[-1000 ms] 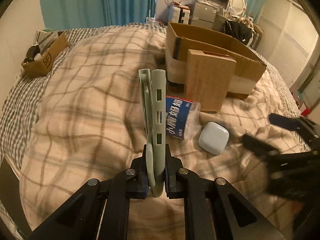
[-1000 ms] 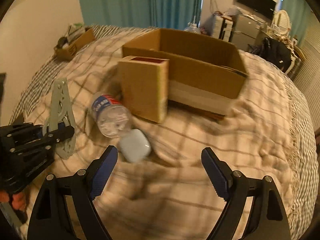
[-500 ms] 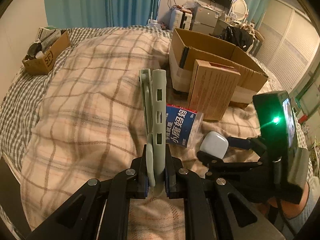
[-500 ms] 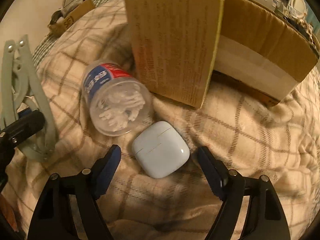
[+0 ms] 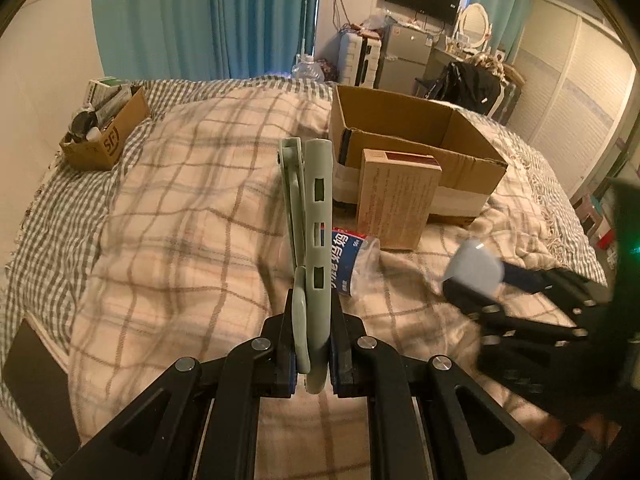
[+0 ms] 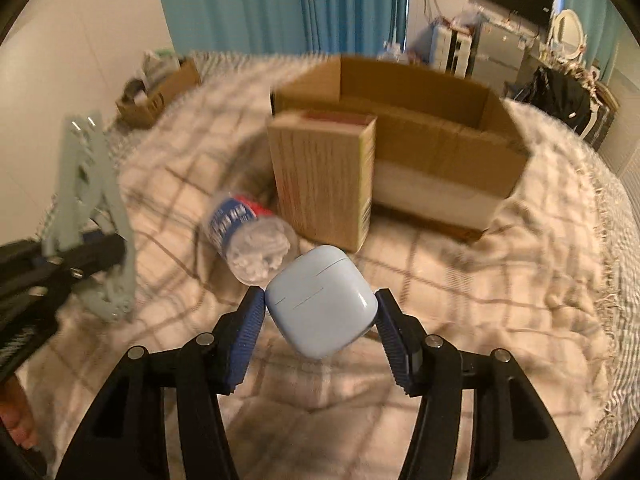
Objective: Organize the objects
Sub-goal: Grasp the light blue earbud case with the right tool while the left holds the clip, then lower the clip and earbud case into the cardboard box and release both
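Observation:
My left gripper point(image 5: 313, 354) is shut on a pale green plastic clip point(image 5: 310, 216) that sticks up in front of it; the clip also shows in the right wrist view point(image 6: 94, 216). My right gripper point(image 6: 320, 320) is shut on a white earbud case point(image 6: 321, 300) and holds it above the blanket; it shows blurred in the left wrist view point(image 5: 474, 268). A clear jar of cotton swabs with a blue label point(image 6: 250, 226) lies on its side on the plaid blanket point(image 5: 180, 216). A small brown carton point(image 6: 322, 178) stands before the open cardboard box point(image 6: 420, 92).
A small cardboard box of clutter point(image 5: 106, 128) sits at the bed's far left corner. Blue curtains point(image 5: 208, 20), a suitcase, a TV and a dresser stand beyond the bed. A dark flat object point(image 5: 40, 392) lies at the blanket's near left edge.
My right gripper has closed on the white earbud case and lifted it off the blanket, pulling back from the jar. The left gripper keeps hold of the green clip.

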Demonstrator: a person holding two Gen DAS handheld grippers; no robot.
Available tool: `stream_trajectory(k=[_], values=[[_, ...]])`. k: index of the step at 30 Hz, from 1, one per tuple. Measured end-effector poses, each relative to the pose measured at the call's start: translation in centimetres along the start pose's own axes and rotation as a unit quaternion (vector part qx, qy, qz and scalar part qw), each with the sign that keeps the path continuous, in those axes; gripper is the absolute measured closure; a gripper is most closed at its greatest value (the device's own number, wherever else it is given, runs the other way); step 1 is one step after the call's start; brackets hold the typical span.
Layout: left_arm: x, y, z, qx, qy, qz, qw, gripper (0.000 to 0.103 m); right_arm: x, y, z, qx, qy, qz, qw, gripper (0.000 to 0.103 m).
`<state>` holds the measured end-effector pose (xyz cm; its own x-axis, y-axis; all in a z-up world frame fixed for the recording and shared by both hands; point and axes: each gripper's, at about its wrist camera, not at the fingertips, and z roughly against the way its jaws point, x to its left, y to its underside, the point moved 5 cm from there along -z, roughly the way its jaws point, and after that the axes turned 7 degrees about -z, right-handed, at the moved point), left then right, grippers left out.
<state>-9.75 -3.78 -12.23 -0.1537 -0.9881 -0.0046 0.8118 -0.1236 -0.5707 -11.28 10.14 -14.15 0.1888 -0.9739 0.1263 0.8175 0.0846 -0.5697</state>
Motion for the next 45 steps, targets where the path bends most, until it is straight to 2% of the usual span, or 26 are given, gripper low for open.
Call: stream_trajectory(k=[5,8,11,16,20,25,28,31,39,42,45], values=[[-1.7,-0.7,1.5,-0.006,0.009,-0.011,0.9999,0.092,-0.4,-1.8,3.6,-0.039,0.005,-0.002,0.999,0.047],[-3.2,-2.0,2.6,-0.014,0.016,-0.027,0.9994,0.092,-1.2,-3.1,6.5,-0.066,0.007,0.0,0.998,0.047],[-4.6,-4.1,3.4,-0.023,0.028,-0.045,0.9983,0.092,-2.0,-5.7,9.3,-0.1,0.018,0.011,0.995,0.047],[-6.6,-10.2,4.7,-0.051,0.035,-0.069,0.9957,0.092,-4.1,-10.4,13.0,-0.144,0.03,0.014,0.989,0.047],[-7.7,-14.4,4.6,-0.068,0.026,-0.089,0.9934,0.092,-5.2,-13.9,13.9,-0.164,0.033,0.016,0.986,0.047],[-8.5,-19.8,1.4,-0.07,0.026,-0.099,0.9923,0.092,-7.2,-18.4,11.7,-0.164,0.035,0.008,0.986,0.047],[-8.8,-22.0,-1.4,-0.062,0.028,-0.102,0.9924,0.092,-8.7,-20.8,8.5,-0.15,0.04,0.001,0.988,0.047],[-9.2,-23.5,-6.0,-0.035,0.04,-0.105,0.993,0.092,-9.7,-22.2,4.3,-0.128,0.042,-0.006,0.991,0.047],[-9.2,-22.5,-15.4,0.023,0.047,-0.119,0.9916,0.092,-12.5,-21.4,-5.9,-0.068,0.056,-0.02,0.996,0.047],[-8.8,-22.0,-16.9,0.034,0.045,-0.121,0.9911,0.092,-13.4,-21.0,-7.5,-0.06,0.051,-0.033,0.996,0.047],[-8.6,-21.9,-16.3,0.026,0.04,-0.123,0.9912,0.088,-13.5,-20.7,-7.0,-0.066,0.046,-0.026,0.996,0.046]])
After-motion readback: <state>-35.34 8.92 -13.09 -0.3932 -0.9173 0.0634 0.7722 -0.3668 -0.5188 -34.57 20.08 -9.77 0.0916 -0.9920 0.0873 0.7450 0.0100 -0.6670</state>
